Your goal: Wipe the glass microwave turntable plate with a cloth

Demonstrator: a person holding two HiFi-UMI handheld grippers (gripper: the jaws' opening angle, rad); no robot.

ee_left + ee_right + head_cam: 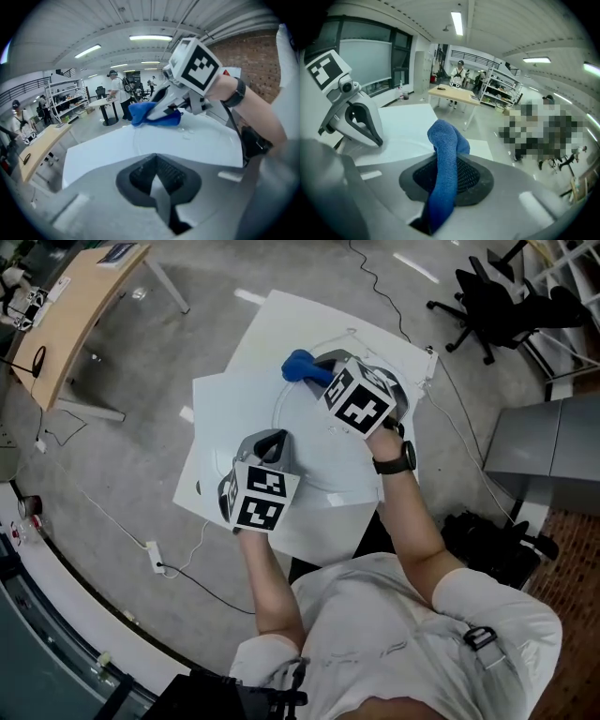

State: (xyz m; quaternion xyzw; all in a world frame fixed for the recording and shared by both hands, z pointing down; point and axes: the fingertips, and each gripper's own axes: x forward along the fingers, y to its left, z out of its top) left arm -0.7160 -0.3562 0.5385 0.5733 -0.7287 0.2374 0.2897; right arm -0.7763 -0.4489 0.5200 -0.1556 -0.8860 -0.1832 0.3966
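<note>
Two grippers in the head view: left gripper [269, 442] at the near rim of the glass plate [314, 465], right gripper [323, 368] at the far rim, blue cloth [298, 364] bunched just beyond its tips. Left gripper view: jaws nearly together, seemingly nipping that rim. Right gripper view: jaws pinched on the cloth, plate ahead and below. Wiping probably in hand; next, a steady sweep across the glass, plate held firm.

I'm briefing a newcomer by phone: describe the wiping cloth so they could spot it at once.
Find the white table in the middle of the head view; a round glass plate lies on it. At the plate's far edge, the right gripper is shut on the cloth, a small bunched wad. It is the only bright blue thing on the otherwise white tabletop.
</note>
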